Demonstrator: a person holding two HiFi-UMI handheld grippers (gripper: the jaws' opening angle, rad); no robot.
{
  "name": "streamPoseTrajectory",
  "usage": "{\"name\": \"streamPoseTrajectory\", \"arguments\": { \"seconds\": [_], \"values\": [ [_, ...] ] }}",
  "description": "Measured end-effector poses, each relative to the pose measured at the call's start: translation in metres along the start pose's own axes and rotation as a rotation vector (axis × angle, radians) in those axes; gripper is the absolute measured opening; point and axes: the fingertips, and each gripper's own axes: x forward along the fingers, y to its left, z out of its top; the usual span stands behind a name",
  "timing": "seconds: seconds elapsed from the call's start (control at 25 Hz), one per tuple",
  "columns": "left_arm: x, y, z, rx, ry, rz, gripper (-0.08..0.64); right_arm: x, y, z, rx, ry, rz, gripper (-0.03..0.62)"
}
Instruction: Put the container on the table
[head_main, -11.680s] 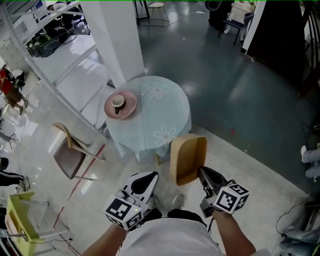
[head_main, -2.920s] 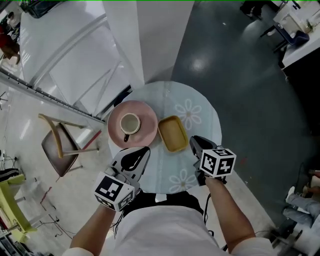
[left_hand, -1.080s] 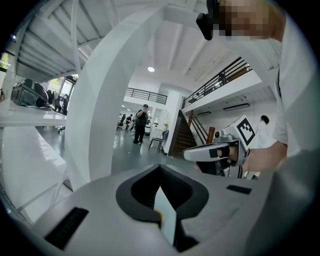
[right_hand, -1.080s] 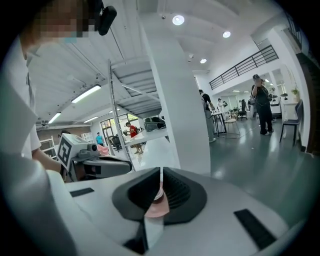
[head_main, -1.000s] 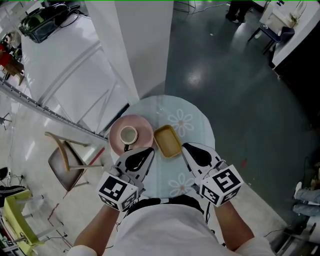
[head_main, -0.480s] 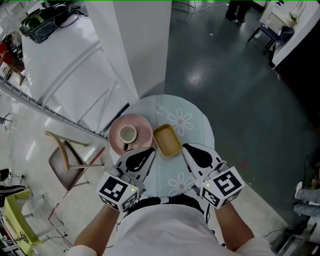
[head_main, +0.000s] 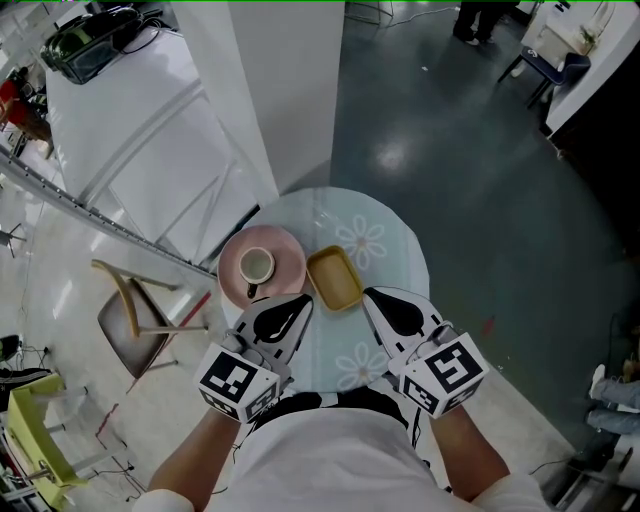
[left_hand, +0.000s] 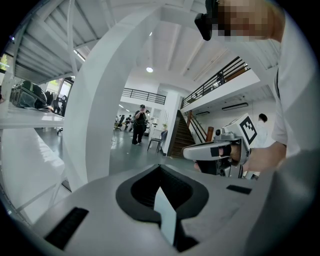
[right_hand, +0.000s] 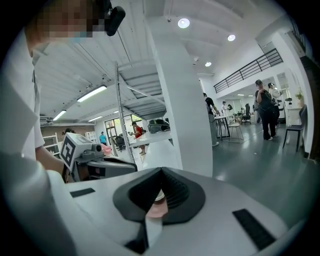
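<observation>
The yellow rectangular container (head_main: 335, 280) lies flat on the round table (head_main: 395, 250), which has a pale blue daisy cloth. It sits just right of a pink plate (head_main: 262, 267) that carries a white cup (head_main: 256, 266). My left gripper (head_main: 298, 302) hovers over the table's near edge, below the plate, shut and empty. My right gripper (head_main: 373, 296) hangs just near and right of the container, apart from it, jaws together with nothing in them. In the left gripper view the jaws (left_hand: 160, 167) meet. In the right gripper view a sliver of the pink plate (right_hand: 156, 209) shows through the shut jaws.
A white pillar (head_main: 285, 90) rises right behind the table. A wooden chair (head_main: 130, 305) stands to the left on the pale floor, and a green chair (head_main: 35, 430) stands at the lower left. Dark floor (head_main: 500, 200) spreads to the right.
Earlier my right gripper carried the container towards the table; it now rests on the cloth, released. Over the last second both grippers have barely moved.
</observation>
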Motion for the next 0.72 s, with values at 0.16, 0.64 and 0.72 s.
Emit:
{"name": "streamPoseTrajectory", "arguments": {
  "seconds": [0.16,0.64,0.72],
  "values": [
    [-0.0020,-0.0005,0.0014,-0.001,-0.001,0.002,0.021,-0.0002,0.0014,0.0003,0.001,0.007,0.000,0.022],
    [-0.0030,-0.0011,-0.0006,-0.006,-0.001,0.007,0.021,0.0005,0.0015,-0.0039,0.006,0.022,0.004,0.021],
    [-0.0032,-0.0002,-0.0014,-0.009,-0.001,0.007,0.021,0.0015,0.0012,-0.0053,0.009,0.025,0.002,0.021]
  ]
}}
